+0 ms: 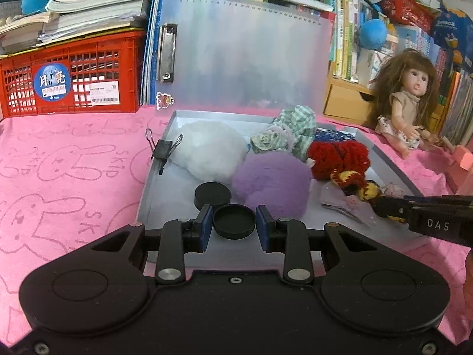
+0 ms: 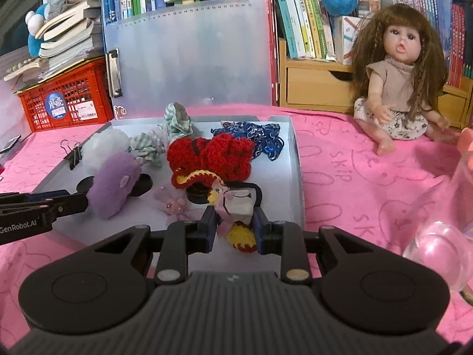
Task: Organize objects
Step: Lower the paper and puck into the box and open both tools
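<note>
An open translucent plastic case [image 1: 159,189] lies on the pink towel, its lid [image 1: 251,56] standing upright. Inside are a white pompom [image 1: 210,151], a purple pompom [image 1: 272,183], a red knitted piece [image 1: 337,156], green checked cloth [image 1: 292,130] and two black round caps. My left gripper [image 1: 234,222] is shut on one black cap [image 1: 234,222] low over the case floor; the other cap [image 1: 212,195] lies just behind. My right gripper [image 2: 233,224] is shut on a small knitted doll figure [image 2: 236,210] with yellow and red parts, over the case's near right part.
A doll [image 2: 396,88] sits on the towel to the right. A red crate [image 1: 71,74] with stacked books stands at back left, bookshelves behind. A binder clip [image 1: 162,148] grips the case's left wall. A clear plastic object [image 2: 443,236] lies at far right.
</note>
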Action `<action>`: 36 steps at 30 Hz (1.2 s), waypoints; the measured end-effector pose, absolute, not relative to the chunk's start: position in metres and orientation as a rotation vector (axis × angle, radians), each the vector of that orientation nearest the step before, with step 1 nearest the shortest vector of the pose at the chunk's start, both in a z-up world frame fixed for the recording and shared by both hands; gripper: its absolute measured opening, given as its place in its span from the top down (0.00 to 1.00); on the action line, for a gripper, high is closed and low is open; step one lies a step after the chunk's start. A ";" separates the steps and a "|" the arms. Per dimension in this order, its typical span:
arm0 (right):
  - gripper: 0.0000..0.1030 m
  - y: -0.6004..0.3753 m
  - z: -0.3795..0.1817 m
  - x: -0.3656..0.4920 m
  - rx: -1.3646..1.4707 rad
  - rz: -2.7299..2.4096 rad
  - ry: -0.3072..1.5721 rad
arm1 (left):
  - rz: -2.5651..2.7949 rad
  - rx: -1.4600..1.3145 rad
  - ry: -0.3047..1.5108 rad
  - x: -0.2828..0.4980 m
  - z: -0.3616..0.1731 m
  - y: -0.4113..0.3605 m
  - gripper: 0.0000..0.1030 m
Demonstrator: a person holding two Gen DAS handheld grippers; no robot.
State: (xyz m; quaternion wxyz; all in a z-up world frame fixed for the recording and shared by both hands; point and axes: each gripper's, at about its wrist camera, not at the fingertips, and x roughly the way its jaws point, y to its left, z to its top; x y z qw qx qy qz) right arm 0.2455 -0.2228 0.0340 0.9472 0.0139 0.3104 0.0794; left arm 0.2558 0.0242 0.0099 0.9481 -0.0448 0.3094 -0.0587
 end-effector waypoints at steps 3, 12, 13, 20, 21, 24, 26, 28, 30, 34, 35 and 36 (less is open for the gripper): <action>0.72 -0.219 0.029 0.252 0.021 0.159 0.638 | -0.121 -0.086 0.633 0.263 0.008 0.022 0.71; 0.72 -0.218 0.028 0.268 0.005 0.155 0.638 | -0.107 -0.088 0.642 0.288 0.002 0.013 0.71; 0.72 -0.217 0.028 0.270 -0.001 0.154 0.638 | -0.106 -0.088 0.641 0.291 0.002 0.012 0.71; 0.72 -0.217 0.027 0.278 -0.011 0.156 0.640 | -0.099 -0.083 0.638 0.302 0.001 0.007 0.71; 0.72 -0.218 0.027 0.278 -0.011 0.158 0.639 | -0.099 -0.080 0.637 0.302 0.001 0.007 0.71; 0.71 -0.218 0.027 0.279 -0.018 0.163 0.640 | -0.097 -0.080 0.638 0.305 0.001 0.005 0.71; 0.71 -0.216 0.027 0.281 -0.027 0.162 0.641 | -0.098 -0.079 0.640 0.308 0.001 0.003 0.71; 0.71 -0.216 0.027 0.283 -0.025 0.158 0.644 | -0.096 -0.077 0.642 0.310 0.001 0.001 0.71; 0.71 -0.217 0.028 0.283 -0.013 0.159 0.645 | -0.098 -0.070 0.642 0.309 0.001 -0.001 0.71; 0.67 -0.221 0.027 0.279 0.005 0.172 0.641 | -0.111 -0.060 0.641 0.306 0.002 -0.003 0.69; 0.66 -0.222 0.028 0.278 0.011 0.176 0.639 | -0.112 -0.060 0.642 0.306 0.002 -0.004 0.67; 0.66 -0.223 0.028 0.277 0.022 0.181 0.637 | -0.117 -0.060 0.641 0.305 0.002 -0.004 0.64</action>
